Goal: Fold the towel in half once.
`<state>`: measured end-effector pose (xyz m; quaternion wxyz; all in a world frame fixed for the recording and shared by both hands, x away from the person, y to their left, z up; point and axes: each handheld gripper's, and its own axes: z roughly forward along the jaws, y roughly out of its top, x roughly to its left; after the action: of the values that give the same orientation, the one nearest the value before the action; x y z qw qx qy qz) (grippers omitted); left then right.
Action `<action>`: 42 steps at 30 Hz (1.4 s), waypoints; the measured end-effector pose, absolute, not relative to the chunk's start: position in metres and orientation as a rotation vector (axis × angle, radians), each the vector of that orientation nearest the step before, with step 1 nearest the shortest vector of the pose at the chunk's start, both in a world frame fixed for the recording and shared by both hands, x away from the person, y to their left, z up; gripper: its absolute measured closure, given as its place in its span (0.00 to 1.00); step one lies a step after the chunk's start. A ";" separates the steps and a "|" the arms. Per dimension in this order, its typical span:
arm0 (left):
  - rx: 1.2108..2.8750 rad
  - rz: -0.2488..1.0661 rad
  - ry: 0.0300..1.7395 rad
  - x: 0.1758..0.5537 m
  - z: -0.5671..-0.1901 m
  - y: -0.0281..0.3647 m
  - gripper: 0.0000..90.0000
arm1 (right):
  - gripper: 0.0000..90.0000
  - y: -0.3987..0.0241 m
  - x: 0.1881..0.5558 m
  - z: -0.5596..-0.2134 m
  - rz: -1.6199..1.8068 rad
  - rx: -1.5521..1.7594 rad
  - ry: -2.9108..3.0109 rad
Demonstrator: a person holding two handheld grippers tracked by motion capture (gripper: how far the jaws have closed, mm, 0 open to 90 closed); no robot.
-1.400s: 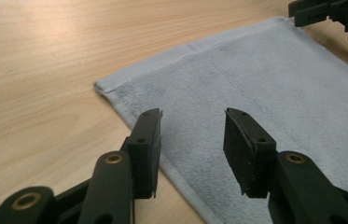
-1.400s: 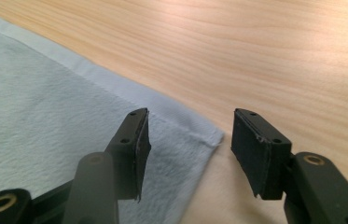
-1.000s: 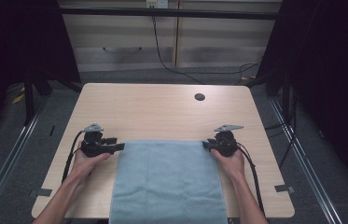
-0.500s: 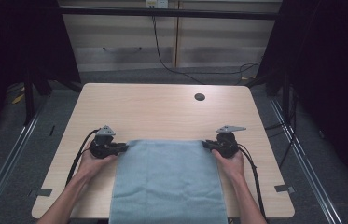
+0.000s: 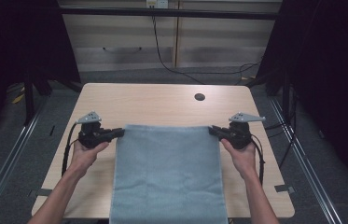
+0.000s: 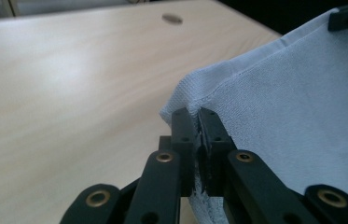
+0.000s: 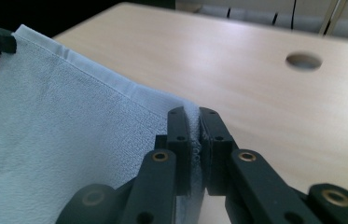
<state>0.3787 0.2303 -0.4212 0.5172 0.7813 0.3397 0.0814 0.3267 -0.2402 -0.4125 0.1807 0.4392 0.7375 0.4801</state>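
From above, my left tool (image 5: 115, 133) and right tool (image 5: 214, 131) each pinch a far corner of the blue towel (image 5: 168, 172), which drapes toward me off the bench (image 5: 162, 105). Bare room lies beyond the towel.

Left gripper view: the jaws have just clamped its hem (image 6: 218, 84); soft, light, floppy.

Right gripper view: corner gripped, cloth sagging.

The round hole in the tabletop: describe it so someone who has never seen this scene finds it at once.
Start at the light wooden table and find the blue-grey towel spread over its near half. Look past the towel's far edge, toward the table's far right part: the small dark round hole sits there in bare wood. It is the one dark spot on the wood.
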 end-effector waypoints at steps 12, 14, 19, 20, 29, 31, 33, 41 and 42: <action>1.758 0.287 0.782 0.415 -0.336 0.224 0.96 | 0.94 -0.251 0.368 -0.336 1.409 1.218 1.957; 1.743 0.311 0.785 0.422 -0.322 0.224 0.96 | 0.94 -0.250 0.376 -0.319 1.408 1.204 1.940; 1.708 0.358 0.800 0.440 -0.288 0.226 0.96 | 0.94 -0.250 0.391 -0.270 1.435 1.173 1.882; 1.703 0.362 0.797 0.441 -0.284 0.226 0.96 | 0.94 -0.248 0.393 -0.258 1.436 1.157 1.874; 1.687 0.343 0.734 0.412 -0.287 0.241 0.96 | 0.94 -0.240 0.366 -0.249 1.451 1.041 1.892; 1.690 0.340 0.723 0.398 -0.293 0.243 0.96 | 0.94 -0.240 0.352 -0.259 1.466 1.023 1.906; 1.693 0.362 0.710 0.377 -0.299 0.247 0.96 | 0.94 -0.241 0.334 -0.267 1.469 1.002 1.925; 1.706 0.334 0.634 0.309 -0.328 0.256 0.96 | 0.94 -0.241 0.267 -0.293 1.467 0.940 2.018; 1.723 0.337 0.620 0.298 -0.334 0.256 0.96 | 0.94 -0.241 0.259 -0.301 1.452 0.946 2.034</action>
<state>0.2976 0.2558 -0.3345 0.5973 0.7422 0.2672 0.1450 0.2588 -0.2411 -0.3006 0.2326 0.3442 0.7403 0.5286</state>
